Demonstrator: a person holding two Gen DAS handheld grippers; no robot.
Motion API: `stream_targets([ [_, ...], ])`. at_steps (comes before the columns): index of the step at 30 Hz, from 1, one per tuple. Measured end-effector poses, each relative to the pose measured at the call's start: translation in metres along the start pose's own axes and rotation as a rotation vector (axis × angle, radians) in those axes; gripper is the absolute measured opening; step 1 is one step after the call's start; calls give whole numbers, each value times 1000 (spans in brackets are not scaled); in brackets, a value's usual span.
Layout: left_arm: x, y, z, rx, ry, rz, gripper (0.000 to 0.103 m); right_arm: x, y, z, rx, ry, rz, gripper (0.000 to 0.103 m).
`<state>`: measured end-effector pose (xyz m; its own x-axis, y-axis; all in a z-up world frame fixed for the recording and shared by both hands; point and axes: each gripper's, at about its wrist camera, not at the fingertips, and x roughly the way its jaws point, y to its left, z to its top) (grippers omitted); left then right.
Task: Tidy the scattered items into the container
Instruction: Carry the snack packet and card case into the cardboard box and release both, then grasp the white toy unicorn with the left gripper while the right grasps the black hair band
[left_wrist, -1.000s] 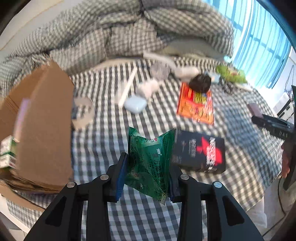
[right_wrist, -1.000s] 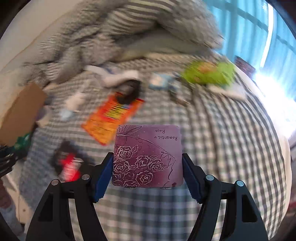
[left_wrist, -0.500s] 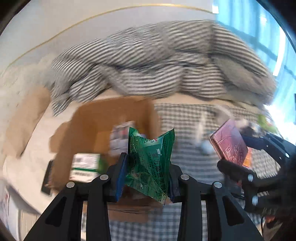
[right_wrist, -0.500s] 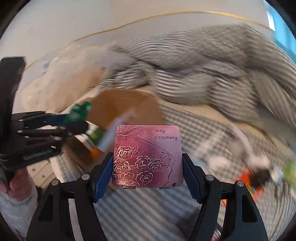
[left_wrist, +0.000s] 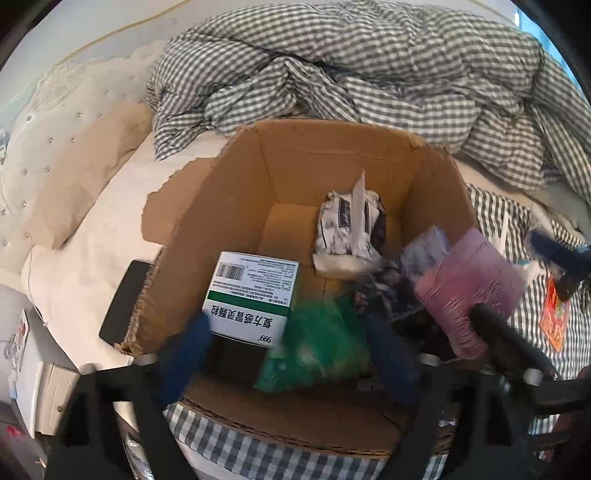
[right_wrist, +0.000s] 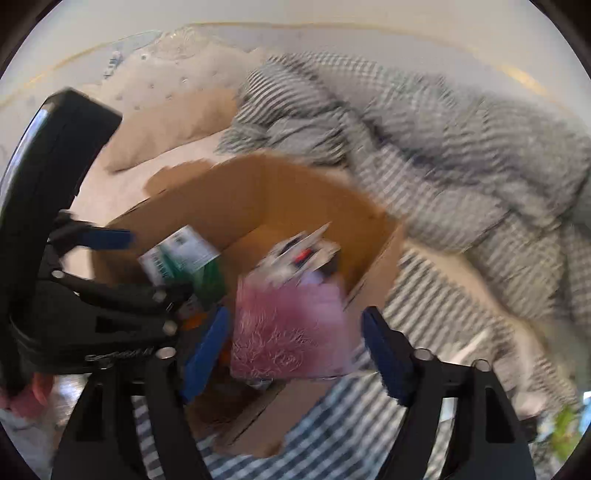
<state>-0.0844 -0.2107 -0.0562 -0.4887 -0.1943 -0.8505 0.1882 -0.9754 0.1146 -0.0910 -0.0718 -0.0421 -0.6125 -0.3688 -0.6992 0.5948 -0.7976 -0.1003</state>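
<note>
The open brown cardboard box (left_wrist: 332, 177) on the checked bedsheet (left_wrist: 258, 450) now catches both items: the crinkly green foil packet (left_wrist: 314, 350) has left the left gripper (left_wrist: 291, 354), the pink rose-print tin (right_wrist: 288, 332) has left the right gripper (right_wrist: 295, 350). Both jaws are opening, pads off. Both items are motion-blurred. Only the left view clearly shows the white-and-green medicine carton (left_wrist: 255, 295).

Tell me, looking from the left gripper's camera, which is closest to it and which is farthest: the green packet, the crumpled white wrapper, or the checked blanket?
1. Green packet, between the left gripper fingers.
2. Crumpled white wrapper, deeper in the cardboard box.
3. Checked blanket, behind the box.
</note>
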Motion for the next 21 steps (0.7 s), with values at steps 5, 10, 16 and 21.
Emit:
stream_targets([
  [5, -20, -8, 4, 21, -43, -8, 95, -44, -44, 4, 111, -125, -7, 89],
  [10, -48, -53, 8, 92, -102, -110, 97, -88, -129, -26, 287, -147, -105, 90],
  [16, -58, -142, 6, 207, -148, -231, 99, -112, -240, -110, 543, -5, -261, 90],
  [21, -17, -217, -10, 286, -118, -255, 99, -107, -288, -192, 696, 97, -355, 90],
])
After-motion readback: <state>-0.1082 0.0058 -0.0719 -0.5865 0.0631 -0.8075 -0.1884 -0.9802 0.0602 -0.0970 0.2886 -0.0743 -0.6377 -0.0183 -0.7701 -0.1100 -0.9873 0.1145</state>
